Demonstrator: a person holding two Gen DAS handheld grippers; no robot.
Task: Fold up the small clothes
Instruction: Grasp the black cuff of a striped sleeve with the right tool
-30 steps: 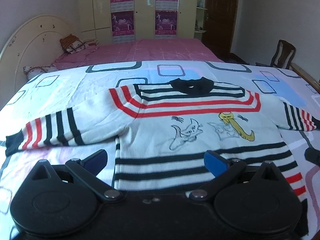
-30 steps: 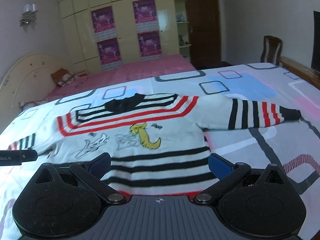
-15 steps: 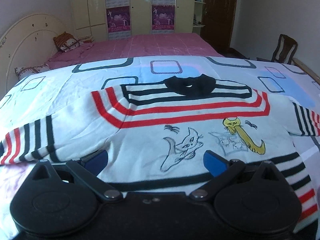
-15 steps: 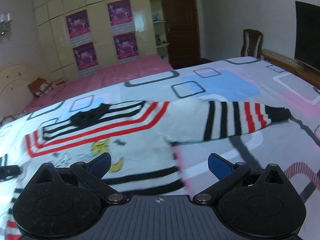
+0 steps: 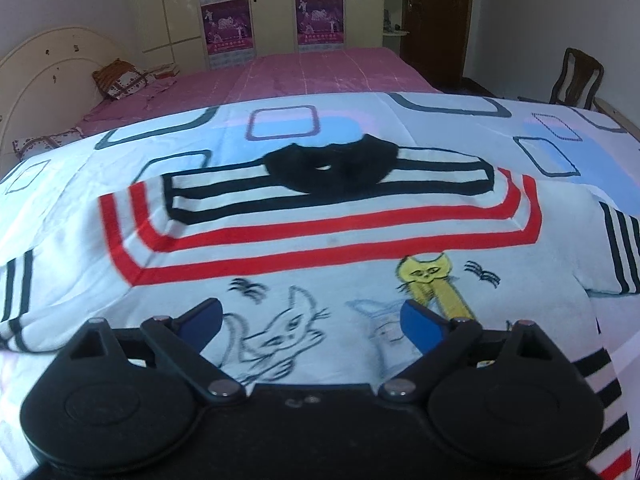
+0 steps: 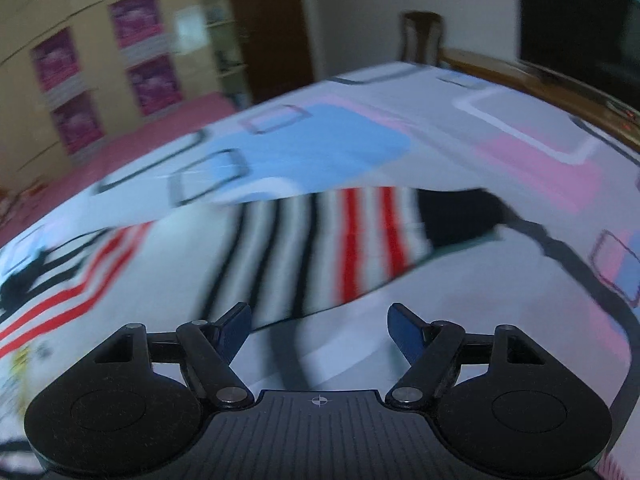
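A small white sweater (image 5: 320, 240) with red and black stripes, a black collar (image 5: 332, 166) and cat drawings lies flat, face up, on the patterned bed cover. My left gripper (image 5: 312, 320) hovers over its chest by the cats, jaws closing, nothing pinched between the blue pads. In the blurred right wrist view the striped right sleeve (image 6: 320, 248) with its black cuff (image 6: 456, 216) stretches across the cover. My right gripper (image 6: 320, 326) is just short of that sleeve, jaws closing, only the bed cover showing between them.
The bed cover (image 5: 280, 124) with square outlines spreads all round the sweater. A pink bed (image 5: 312, 72) and a cream wardrobe with purple posters (image 5: 228, 20) stand behind. A wooden chair (image 5: 576, 80) and the bed's wooden rail (image 6: 540, 84) are to the right.
Both grippers have moved forward and lower over the sweater. The right one has swung right, from the body to the right sleeve. Both jaws have narrowed a little.
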